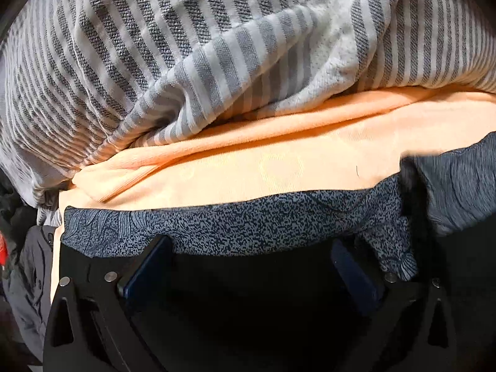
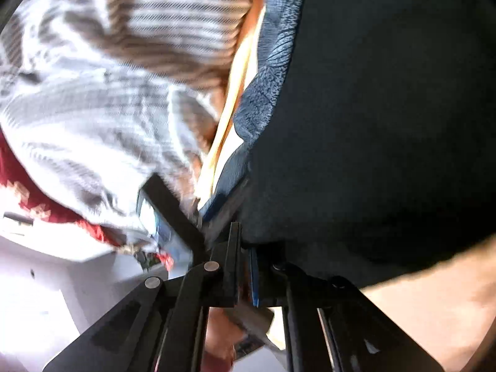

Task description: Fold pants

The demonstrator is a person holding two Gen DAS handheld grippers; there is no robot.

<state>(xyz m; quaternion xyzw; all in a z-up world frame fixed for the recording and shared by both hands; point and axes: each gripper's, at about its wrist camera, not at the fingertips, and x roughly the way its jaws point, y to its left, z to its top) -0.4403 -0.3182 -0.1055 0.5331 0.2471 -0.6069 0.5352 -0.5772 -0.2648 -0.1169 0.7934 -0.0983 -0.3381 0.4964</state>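
Pinching the black pants (image 2: 387, 124) edge in my right claw (image 2: 245, 266) at 6 o'clock to anchor it, I keep the left claw (image 1: 248, 266) spread, free for another hold.

A home, by the look of it: a heap of laundry, with a grey-and-white striped knit garment (image 1: 130, 62) over a soft peach cloth (image 1: 248, 167) and speckled blue fabric (image 1: 217, 226).

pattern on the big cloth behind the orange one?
Grey and white stripes on the striped cloth; clearest in the left wrist view.
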